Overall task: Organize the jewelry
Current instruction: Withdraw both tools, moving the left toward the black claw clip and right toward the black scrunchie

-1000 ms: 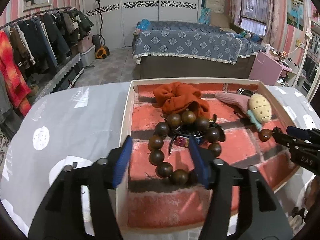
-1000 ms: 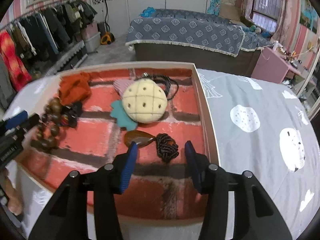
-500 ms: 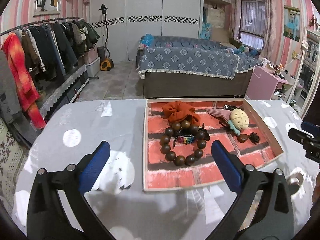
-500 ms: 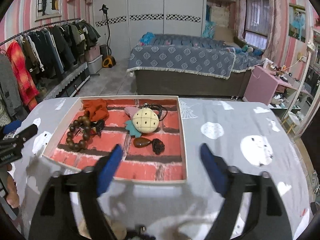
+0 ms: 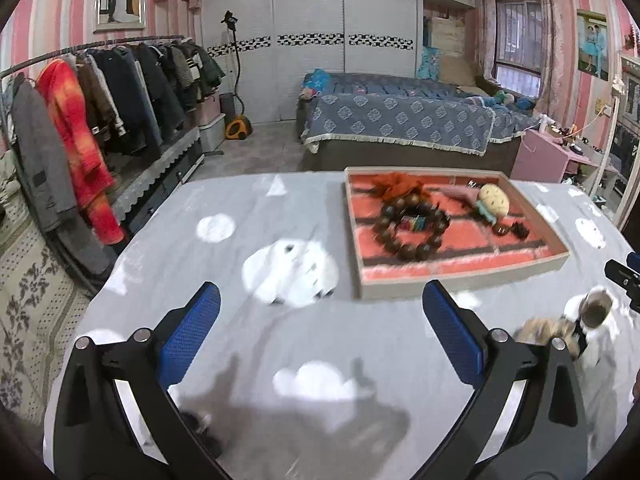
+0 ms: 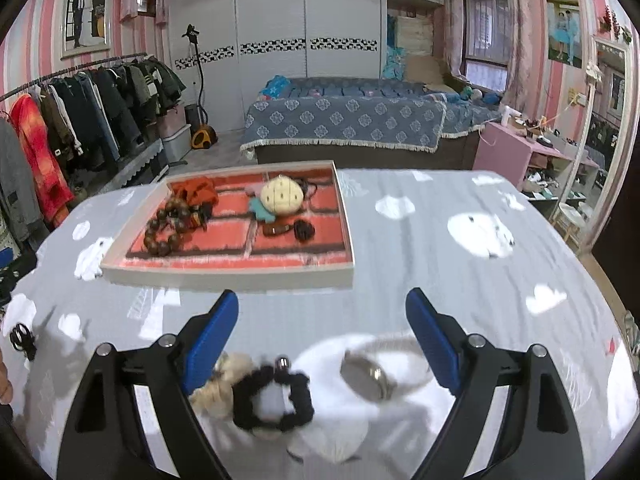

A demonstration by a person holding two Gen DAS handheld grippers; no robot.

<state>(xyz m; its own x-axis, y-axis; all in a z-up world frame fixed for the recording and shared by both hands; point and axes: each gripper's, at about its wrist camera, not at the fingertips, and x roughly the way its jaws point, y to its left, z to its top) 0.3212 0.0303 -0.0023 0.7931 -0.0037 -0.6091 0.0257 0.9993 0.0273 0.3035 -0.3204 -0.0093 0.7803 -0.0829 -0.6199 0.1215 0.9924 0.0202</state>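
Note:
A white-rimmed tray [image 5: 460, 286] [image 6: 224, 274] with a red brick-pattern liner holds a brown bead bracelet [image 5: 408, 228] [image 6: 166, 226], an orange scrunchie [image 5: 400, 184] [image 6: 196, 192], a cream pineapple plush [image 5: 494, 200] [image 6: 282, 198] and a brown pendant on a black cord [image 6: 286, 228]. My left gripper [image 5: 320, 332] is open and empty over the grey cloth, short of the tray. My right gripper [image 6: 322, 336] is open above a black scrunchie [image 6: 272, 404], a beige scrunchie [image 6: 218, 384] and a silver bangle [image 6: 370, 376] lying on the cloth.
The table wears a grey cloth with white clouds [image 5: 292, 272]. A small black item [image 6: 22, 338] lies at the left of the cloth. A clothes rack [image 5: 80, 120] stands left, a bed [image 5: 400, 124] behind, a pink cabinet [image 6: 520, 156] right.
Both grippers have pulled back from the tray and opened wide. The loose scrunchies and bangle now show under the right gripper.

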